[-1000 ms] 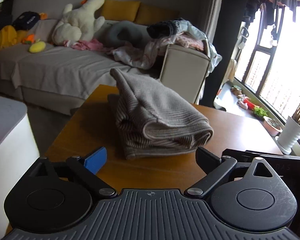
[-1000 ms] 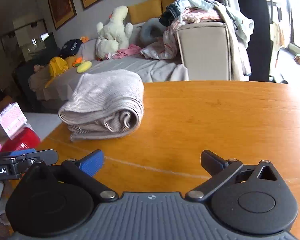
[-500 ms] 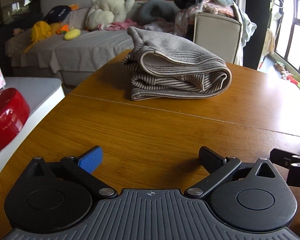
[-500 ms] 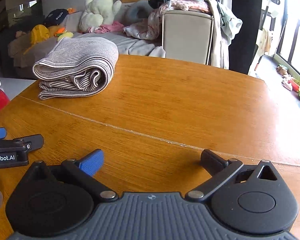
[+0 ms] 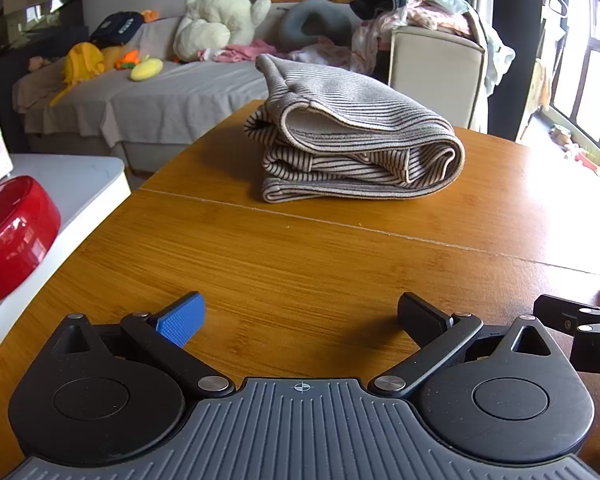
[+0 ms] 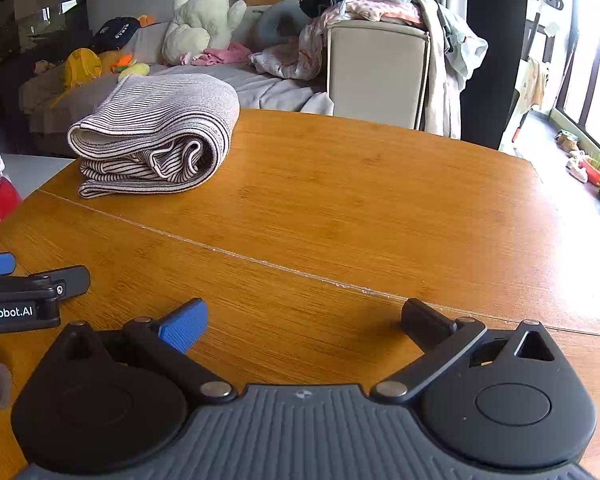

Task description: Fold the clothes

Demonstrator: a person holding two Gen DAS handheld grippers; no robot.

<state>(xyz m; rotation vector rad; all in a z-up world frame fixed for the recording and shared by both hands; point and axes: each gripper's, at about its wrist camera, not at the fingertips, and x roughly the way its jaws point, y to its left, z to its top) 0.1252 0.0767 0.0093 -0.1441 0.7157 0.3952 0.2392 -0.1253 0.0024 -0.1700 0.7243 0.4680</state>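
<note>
A folded striped beige garment (image 5: 352, 148) lies in a thick bundle on the far side of the wooden table (image 5: 300, 248); it also shows in the right wrist view (image 6: 156, 136) at the far left. My left gripper (image 5: 300, 316) is open and empty, low over the near part of the table, well short of the garment. My right gripper (image 6: 304, 318) is open and empty, also at the near edge. The left gripper's fingers (image 6: 32, 280) show at the left edge of the right wrist view.
A red bowl (image 5: 12, 236) sits on a white side table (image 5: 84, 184) to the left. Behind the table stand a sofa (image 5: 172, 92) with plush toys and an armchair (image 6: 376, 72) piled with loose clothes. A window is at the right.
Both grippers have pulled back from the folded garment toward the near edge of the table. The garment stays where it lay. Both grippers stay open.
</note>
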